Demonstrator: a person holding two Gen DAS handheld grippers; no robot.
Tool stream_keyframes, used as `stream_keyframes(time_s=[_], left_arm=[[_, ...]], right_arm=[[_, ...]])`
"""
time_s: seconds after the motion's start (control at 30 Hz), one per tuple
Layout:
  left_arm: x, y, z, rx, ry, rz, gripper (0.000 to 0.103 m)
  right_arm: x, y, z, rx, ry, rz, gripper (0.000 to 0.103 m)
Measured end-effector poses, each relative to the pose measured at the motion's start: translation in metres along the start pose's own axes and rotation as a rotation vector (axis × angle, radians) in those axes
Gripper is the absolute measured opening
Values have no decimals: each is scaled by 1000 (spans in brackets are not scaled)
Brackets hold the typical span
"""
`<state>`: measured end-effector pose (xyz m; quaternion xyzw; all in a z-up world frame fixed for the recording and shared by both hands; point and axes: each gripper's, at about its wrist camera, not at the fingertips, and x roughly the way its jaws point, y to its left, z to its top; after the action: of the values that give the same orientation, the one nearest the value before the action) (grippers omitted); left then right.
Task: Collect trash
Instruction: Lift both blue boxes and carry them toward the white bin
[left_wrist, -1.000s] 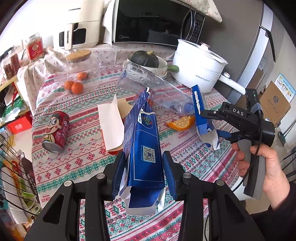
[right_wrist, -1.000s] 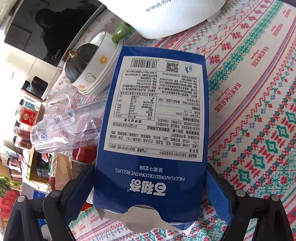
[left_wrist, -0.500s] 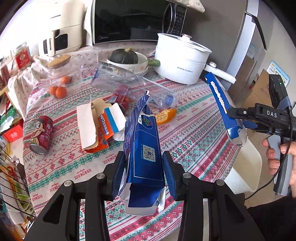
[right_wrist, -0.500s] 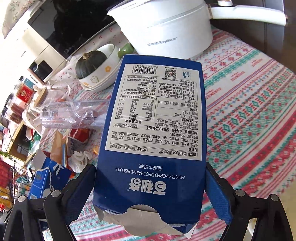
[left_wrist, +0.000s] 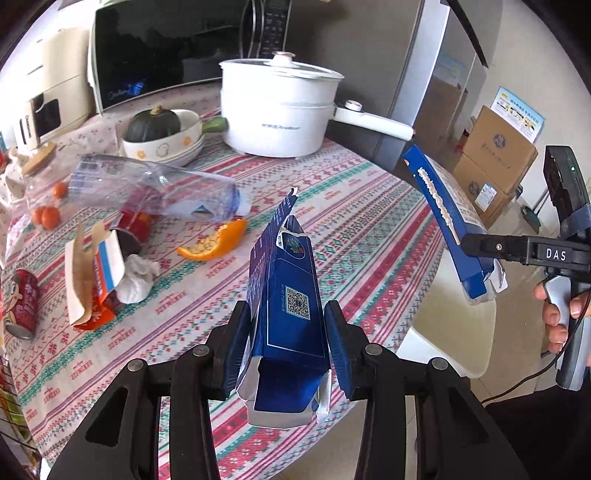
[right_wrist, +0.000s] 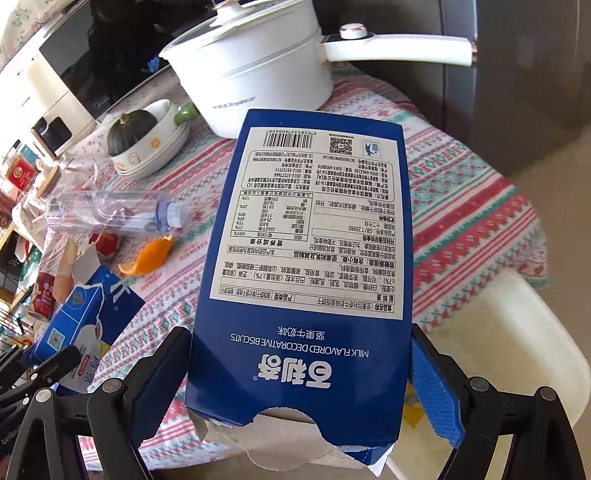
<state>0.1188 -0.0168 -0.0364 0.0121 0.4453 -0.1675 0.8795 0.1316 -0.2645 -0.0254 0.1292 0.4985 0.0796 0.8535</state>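
2 blue cartons, L gripper (left_wrist: 286, 345) fingers pinching one (left_wrist: 286, 295); R gripper (right_wrist: 301, 373) fingers clamping other (right_wrist: 306, 258), prob. biscuit box

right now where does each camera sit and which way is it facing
Left wrist: sits on the left tool, facing down across the table; shows its fingers shut on a torn blue carton, plus the right tool and a hand.
Right wrist: sits on the right tool, facing down over the table edge; shows its fingers shut on a blue biscuit box.
Shared: white pot, plastic bottle, orange peel.
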Motion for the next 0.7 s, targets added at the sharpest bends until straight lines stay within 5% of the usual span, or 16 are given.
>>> stream_keyframes(time_s=[0.7], left_arm=[[67, -141, -9, 202, 114, -238, 44]], right_arm=[[-41, -131, -74, 102, 63, -145, 93]])
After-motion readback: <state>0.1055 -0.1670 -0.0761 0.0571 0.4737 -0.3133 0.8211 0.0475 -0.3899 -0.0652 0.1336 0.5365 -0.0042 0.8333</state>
